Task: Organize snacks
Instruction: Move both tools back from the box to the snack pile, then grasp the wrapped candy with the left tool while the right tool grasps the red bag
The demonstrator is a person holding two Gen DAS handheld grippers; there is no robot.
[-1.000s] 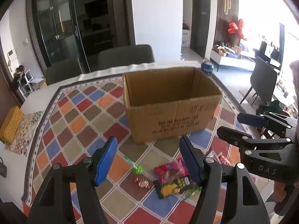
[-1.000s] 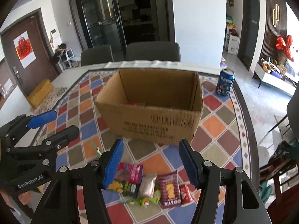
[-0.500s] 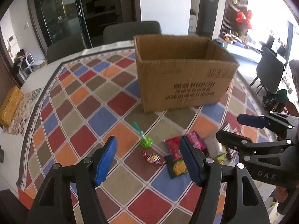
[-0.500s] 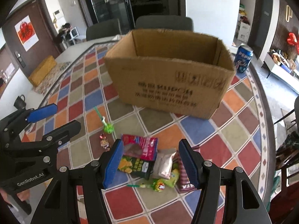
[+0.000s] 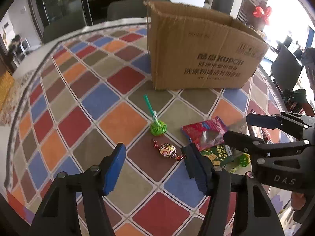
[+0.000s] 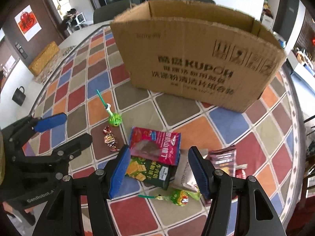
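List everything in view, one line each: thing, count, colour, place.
Cardboard box: one, brown, open-topped, far side of the cloth.
Tablecloth: one, chequered red, blue, orange and brown, under everything.
Green lollipop: one, teal stick, left of the packets.
Wrapped candy: one, red and gold, near the lollipop.
Pink packet: one, overlapping the green packet.
Green packet: one, green, between the right fingers.
Grey sachet: one, beside the green packet.
Maroon packet: one, right of the sachet.
Second lollipop: one, green wrapper, nearest.
Left gripper: open.
Right gripper: open.
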